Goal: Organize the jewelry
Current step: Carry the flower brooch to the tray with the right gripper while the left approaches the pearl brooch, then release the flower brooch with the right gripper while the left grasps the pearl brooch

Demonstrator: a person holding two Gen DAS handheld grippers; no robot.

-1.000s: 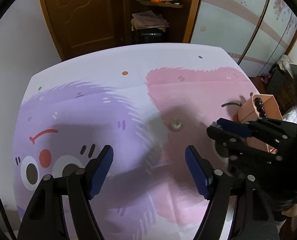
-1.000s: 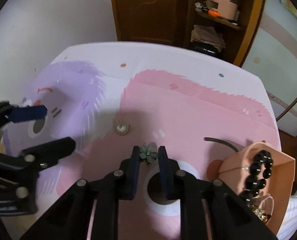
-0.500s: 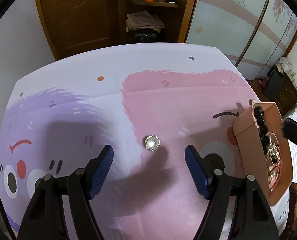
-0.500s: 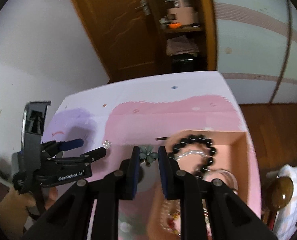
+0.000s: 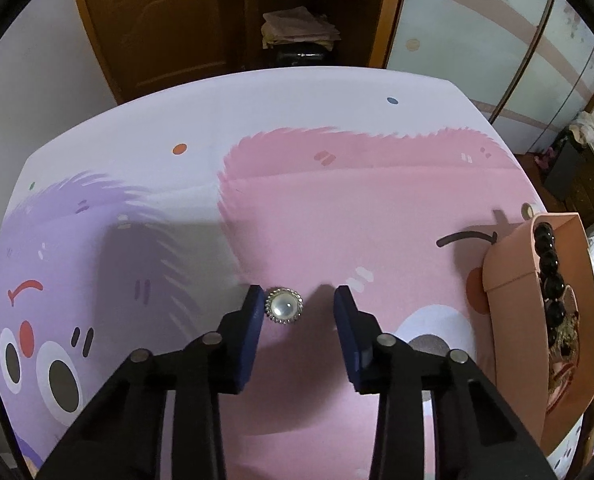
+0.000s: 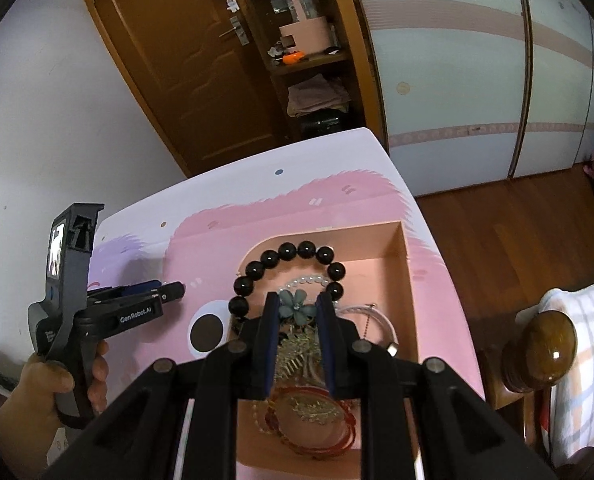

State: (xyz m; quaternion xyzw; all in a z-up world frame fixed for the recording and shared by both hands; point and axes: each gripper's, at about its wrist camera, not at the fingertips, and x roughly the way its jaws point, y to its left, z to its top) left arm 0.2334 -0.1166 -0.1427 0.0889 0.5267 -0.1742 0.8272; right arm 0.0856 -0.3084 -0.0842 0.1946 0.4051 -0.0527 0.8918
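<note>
A round pearl brooch (image 5: pixel 283 306) with a sparkly rim lies on the pink part of the tablecloth. My left gripper (image 5: pixel 297 300) straddles it and its jaws are closing; the left pad is at the brooch's edge, the right pad still stands apart. My right gripper (image 6: pixel 295 307) is shut on a teal flower brooch (image 6: pixel 295 307) and holds it above the open pink box (image 6: pixel 405 276). In the box lie a black bead bracelet (image 6: pixel 287 252), a white bead strand, a chain and a red ring piece. The left gripper (image 6: pixel 169 290) also shows in the right wrist view.
The box (image 5: pixel 509 264) stands at the table's right edge. A person's hand (image 6: pixel 45 384) grips the left tool's handle. A wooden door, shelves and a wardrobe stand behind the table. A bed post knob (image 6: pixel 545 346) sits to the right.
My left gripper has moved in over the pearl brooch and its jaws have narrowed around it. My right gripper carried the flower brooch from the cloth to above the box.
</note>
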